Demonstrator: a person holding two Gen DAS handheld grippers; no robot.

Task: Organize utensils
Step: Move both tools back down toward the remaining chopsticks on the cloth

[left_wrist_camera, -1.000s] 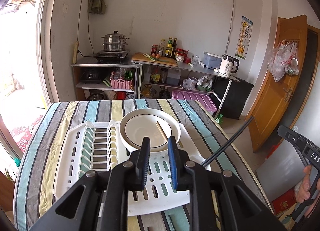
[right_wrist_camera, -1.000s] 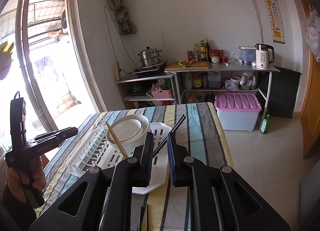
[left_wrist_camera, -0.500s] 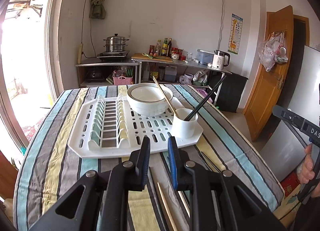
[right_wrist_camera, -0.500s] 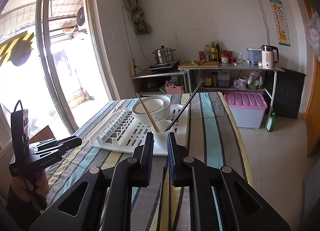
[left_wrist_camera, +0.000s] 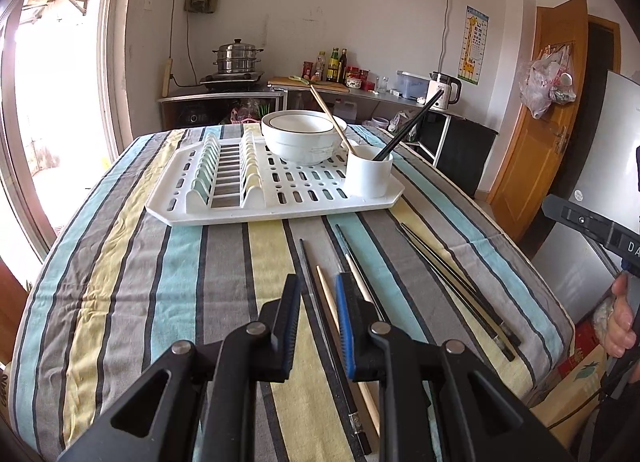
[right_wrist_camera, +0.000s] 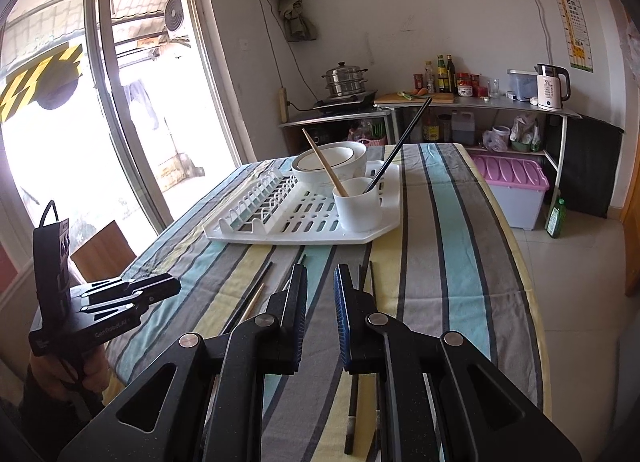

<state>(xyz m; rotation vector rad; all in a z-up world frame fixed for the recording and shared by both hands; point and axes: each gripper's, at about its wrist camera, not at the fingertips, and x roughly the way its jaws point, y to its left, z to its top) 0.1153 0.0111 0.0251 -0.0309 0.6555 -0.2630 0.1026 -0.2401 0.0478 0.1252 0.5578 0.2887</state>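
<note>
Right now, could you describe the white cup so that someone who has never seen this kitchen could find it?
Look at the striped table, where a white dish rack lies flat. The white cup stands on the rack's near right corner, beside the wider white bowl. Unlike the bowl, it is a small straight-sided cylinder holding a wooden chopstick and a black chopstick.

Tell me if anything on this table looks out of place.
Several loose black and wooden chopsticks lie scattered on the striped tablecloth, while only two stand in the white cup on the white plastic drying rack.
</note>
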